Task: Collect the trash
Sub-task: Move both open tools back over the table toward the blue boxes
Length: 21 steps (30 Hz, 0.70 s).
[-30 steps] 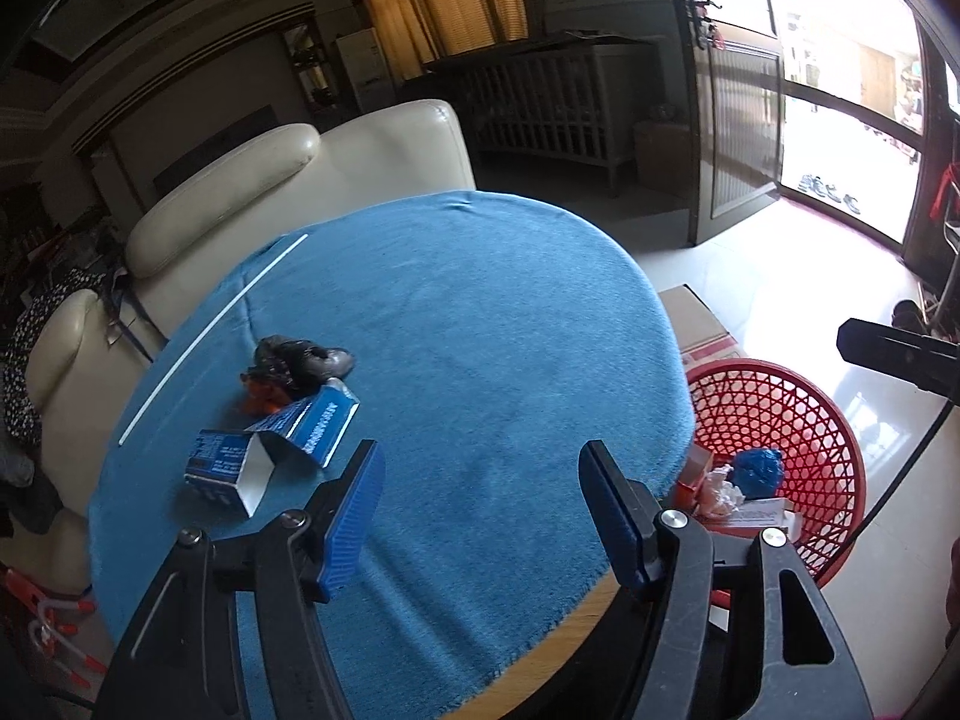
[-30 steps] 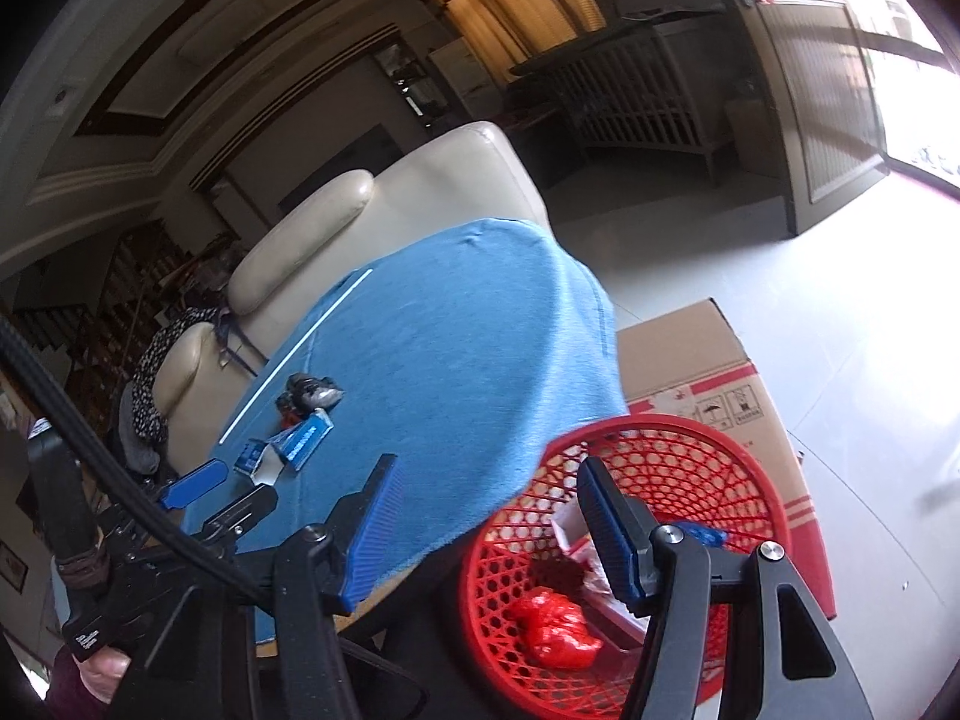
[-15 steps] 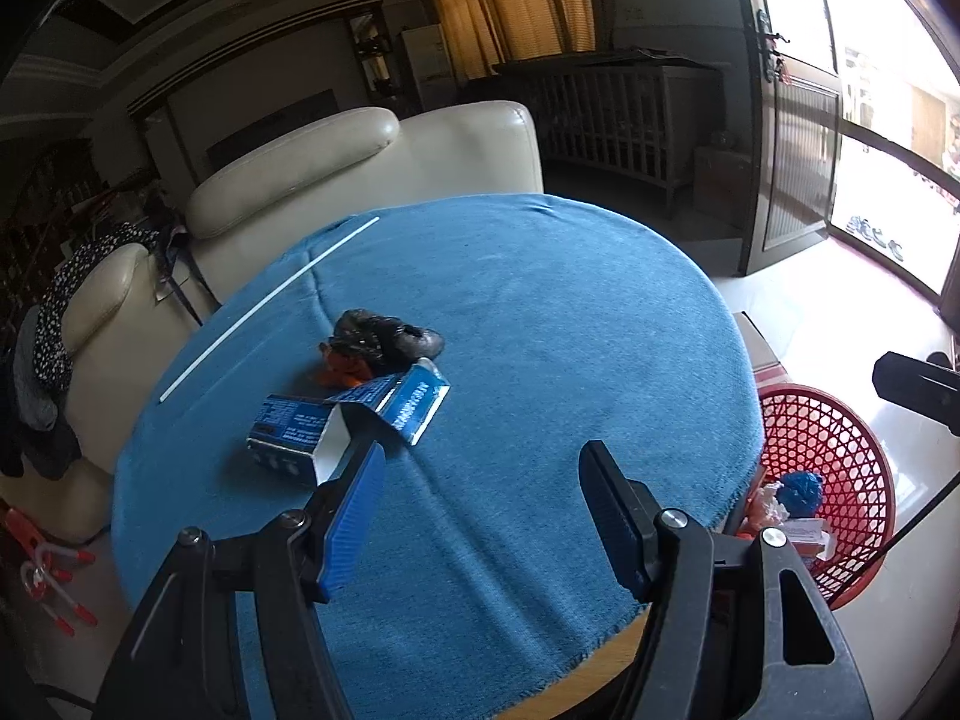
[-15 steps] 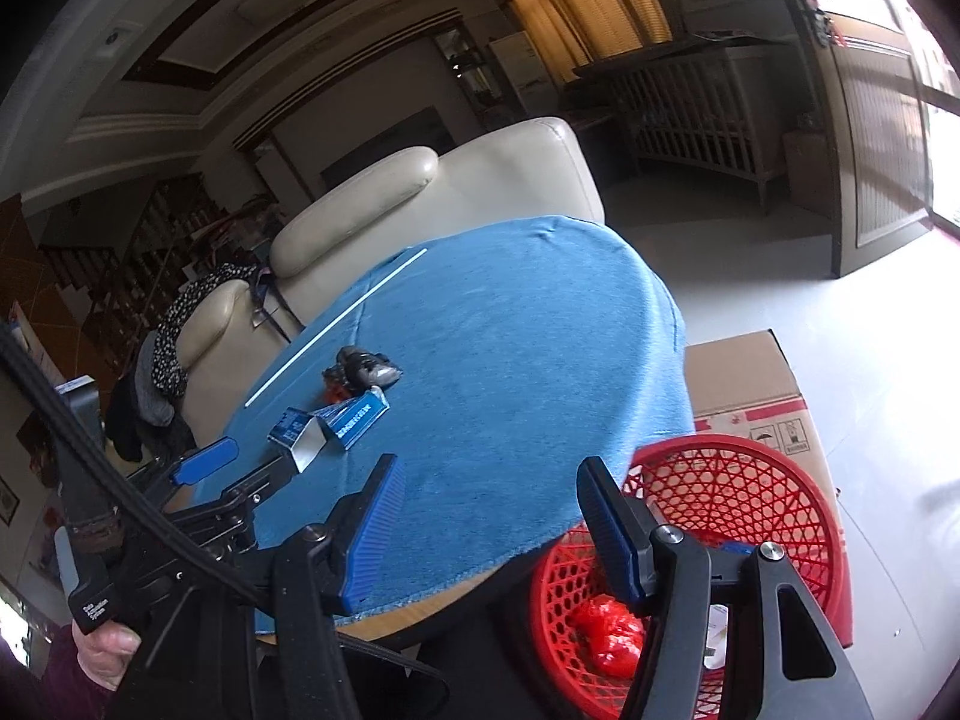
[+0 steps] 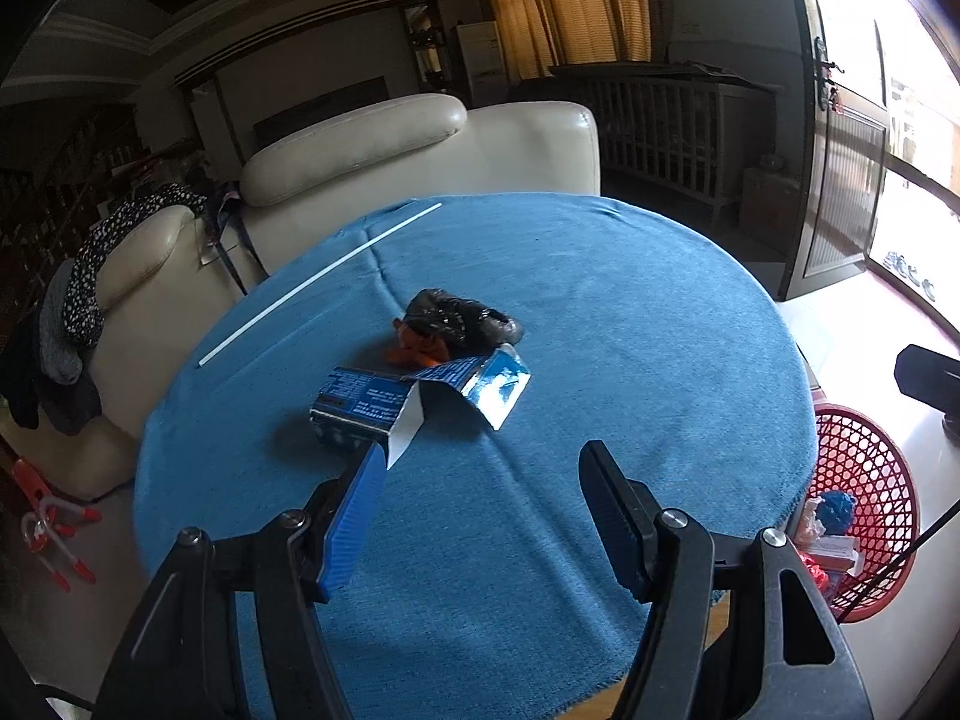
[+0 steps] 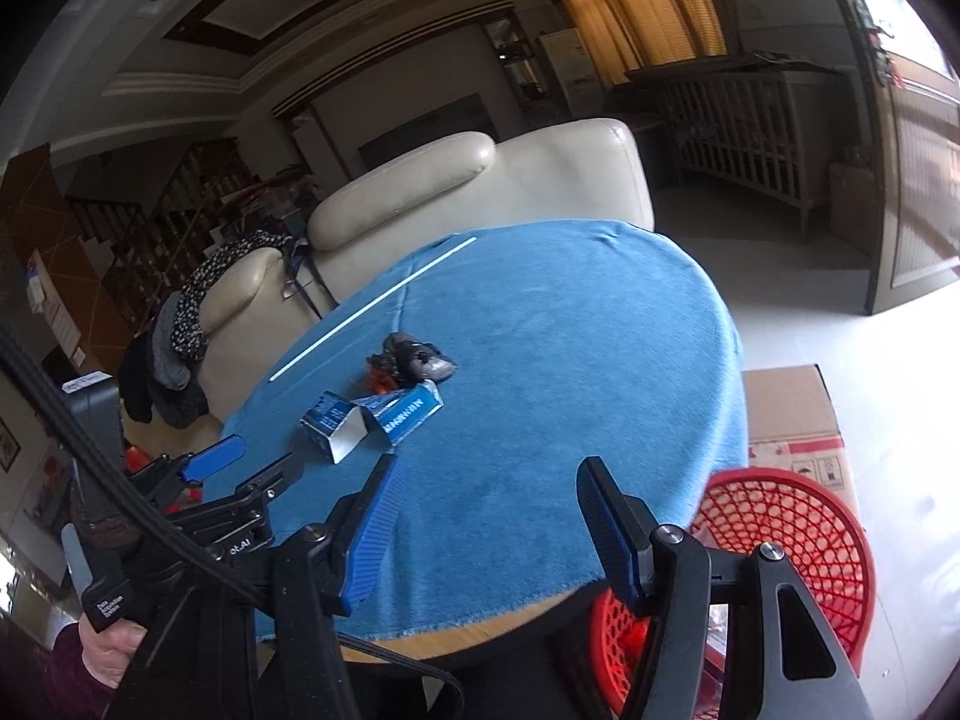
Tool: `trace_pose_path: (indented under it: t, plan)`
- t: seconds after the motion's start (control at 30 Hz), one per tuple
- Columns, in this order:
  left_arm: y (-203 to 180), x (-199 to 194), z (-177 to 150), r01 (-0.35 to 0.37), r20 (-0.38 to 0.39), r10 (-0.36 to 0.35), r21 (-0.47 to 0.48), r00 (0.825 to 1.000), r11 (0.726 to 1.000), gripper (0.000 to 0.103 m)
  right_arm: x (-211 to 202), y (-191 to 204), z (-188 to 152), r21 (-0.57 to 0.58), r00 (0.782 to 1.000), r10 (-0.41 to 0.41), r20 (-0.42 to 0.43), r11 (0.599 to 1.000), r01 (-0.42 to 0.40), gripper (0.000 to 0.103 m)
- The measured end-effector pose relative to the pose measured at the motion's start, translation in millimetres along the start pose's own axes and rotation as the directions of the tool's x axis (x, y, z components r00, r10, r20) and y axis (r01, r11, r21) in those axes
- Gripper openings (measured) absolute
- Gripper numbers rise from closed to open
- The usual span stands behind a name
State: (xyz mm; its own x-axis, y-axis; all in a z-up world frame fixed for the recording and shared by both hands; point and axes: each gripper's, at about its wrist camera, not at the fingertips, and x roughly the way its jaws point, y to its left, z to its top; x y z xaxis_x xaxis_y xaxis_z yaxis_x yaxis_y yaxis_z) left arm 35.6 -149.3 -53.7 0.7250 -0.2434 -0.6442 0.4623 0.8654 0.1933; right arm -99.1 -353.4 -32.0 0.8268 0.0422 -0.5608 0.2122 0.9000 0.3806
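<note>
Taking the round table's blue cloth [image 5: 600,312] as the landmark, the far left of it carries a thin white stick [image 5: 318,285], lying flat near the edge that faces the cream sofa [image 5: 384,150].

Right of the stick, near the cloth's middle, lies the trash not yet collected: a torn-open blue carton [image 5: 372,405] with its flap [image 5: 480,381] spread, and just behind it, touching, a crumpled black bag [image 5: 462,318] over an orange scrap [image 5: 414,351]. They sit bunched in one heap, probably so one reach can take them.

The left gripper [image 5: 480,516] hangs over the near part of the cloth with its jaws wide and nothing between them; its left fingertip lines up with the carton's white end, though whether it touches I cannot tell. The right gripper [image 6: 486,516] hovers over the cloth's near right edge, jaws likewise wide and empty, apparently aimed back at the heap.

Beyond the cloth's right edge, down on the floor, stands the red mesh basket [image 5: 870,480], already holding a blue ball of something and other scraps, with a cardboard box [image 6: 786,414] behind it. It sits low beside the table, likely so trash can be dropped straight over the edge.

Against a second ago, both cameras have swung away from the basket toward the heap: the carton now sits nearer the left jaws, and the basket fills less of each view. The openings are unchanged.
</note>
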Motion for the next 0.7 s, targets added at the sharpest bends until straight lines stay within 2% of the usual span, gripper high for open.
trace_pose_path:
  t: [0.7]
  plan:
    - [58, 19, -13, -0.083, -0.044, 0.079, -0.098, 0.996, 0.992, 0.068, 44, 58, 13, -0.099, 0.996, 0.067, -0.054, 0.992, -0.072, 0.064]
